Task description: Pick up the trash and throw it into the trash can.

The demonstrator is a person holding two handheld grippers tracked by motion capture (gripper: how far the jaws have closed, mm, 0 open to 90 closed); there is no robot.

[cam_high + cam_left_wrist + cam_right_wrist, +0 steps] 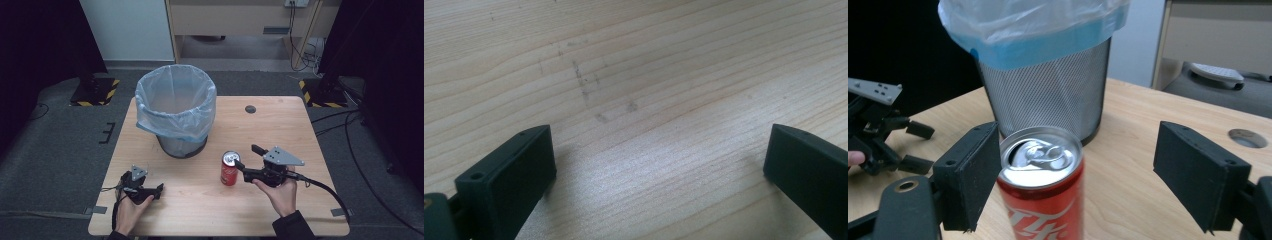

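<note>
left gripper (159, 189): held low over the near left part of the wooden table (280, 125) in the person's left hand (131, 210), jaws spread wide with nothing between them. in the left gripper view the tips frame bare wood grain with a few faint dark scuffs (584, 85).

behind it, toward the far left of the tabletop, stands a wire mesh bin (181, 145), upright, lined with a pale blue plastic bag (175, 100) folded over its rim.

right of the bin and nearer the person stands a red soda can (229, 169), upright on the wood, tab on top, well apart from the bin.

right gripper (246, 158): held in the right hand (282, 195) just right of the can, jaws spread. in the right gripper view the can (1040, 185) sits between the jaws, close against the one on that view's left; whether they touch cannot be told. the other jaw is clear of it.

a small grey round grommet (250, 109) sits in the far part of the table.
</note>
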